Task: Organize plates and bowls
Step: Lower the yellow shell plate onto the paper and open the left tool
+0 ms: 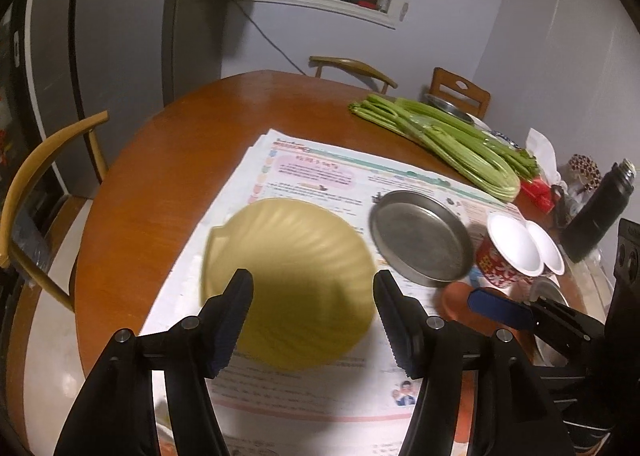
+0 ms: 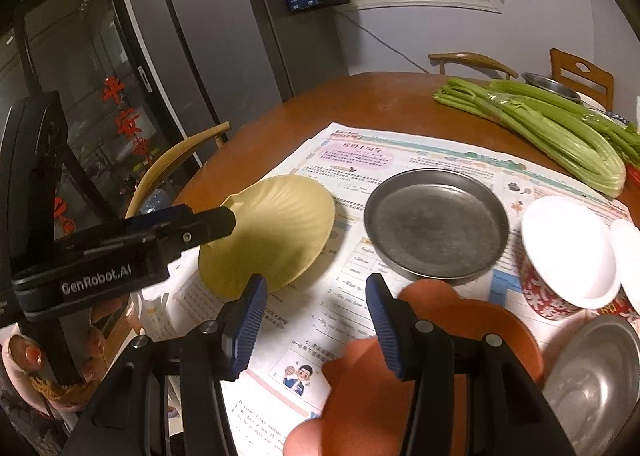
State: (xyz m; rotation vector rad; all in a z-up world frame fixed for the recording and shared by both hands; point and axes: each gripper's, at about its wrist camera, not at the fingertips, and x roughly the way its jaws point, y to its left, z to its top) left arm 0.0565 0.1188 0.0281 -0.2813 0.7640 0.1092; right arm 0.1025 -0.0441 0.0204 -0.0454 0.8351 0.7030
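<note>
A yellow shell-shaped plate lies on the newspaper; it also shows in the right wrist view. My left gripper is open, its jaws spread just above the plate's near edge. A round metal plate lies to its right, seen too in the right wrist view. Two red-patterned bowls with white insides stand beside it. My right gripper is open above the paper, with an orange scalloped plate under its right finger.
A bunch of celery lies at the back right. A steel bowl sits near the orange plate. A black bottle and clutter stand at the right edge. Chairs ring the round wooden table.
</note>
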